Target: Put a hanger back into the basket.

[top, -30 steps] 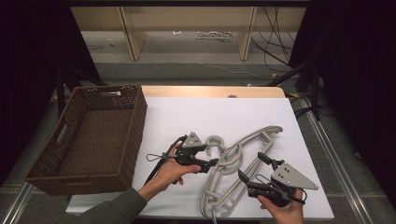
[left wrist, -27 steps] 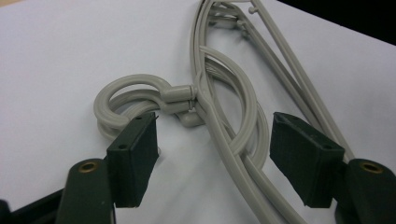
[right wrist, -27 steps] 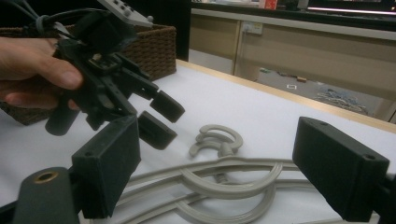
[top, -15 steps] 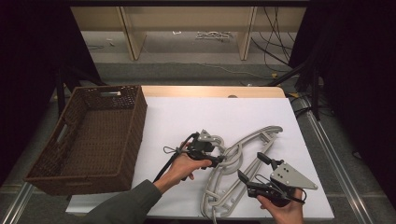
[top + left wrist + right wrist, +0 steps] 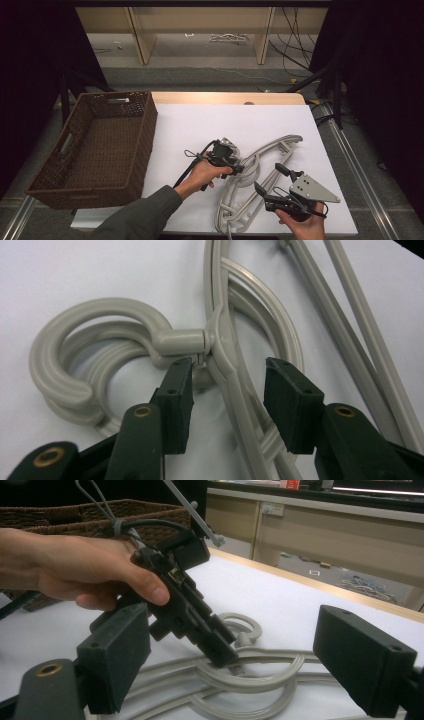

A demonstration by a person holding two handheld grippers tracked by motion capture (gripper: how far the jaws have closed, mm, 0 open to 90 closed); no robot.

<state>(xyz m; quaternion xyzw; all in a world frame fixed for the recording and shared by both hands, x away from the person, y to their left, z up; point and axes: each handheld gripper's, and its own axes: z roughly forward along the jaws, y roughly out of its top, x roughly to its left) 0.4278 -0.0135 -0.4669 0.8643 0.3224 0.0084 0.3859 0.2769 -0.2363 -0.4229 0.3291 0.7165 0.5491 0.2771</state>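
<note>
The grey plastic hangers [image 5: 260,172] lay stacked on the white tabletop [image 5: 200,125], right of the wicker basket [image 5: 95,145], in the same place as a second earlier. In the left gripper view their hooks [image 5: 90,360] curled to the left of the neck. The left gripper [image 5: 239,167] had travelled rightward across the table since the earlier frame, from beside the hooks to over the neck. Its jaws had just been closing and stood half open, straddling the neck without pressing it. The right gripper [image 5: 272,186] had not shifted; it hovered near the hangers' lower end, jaws wide apart and empty.
</note>
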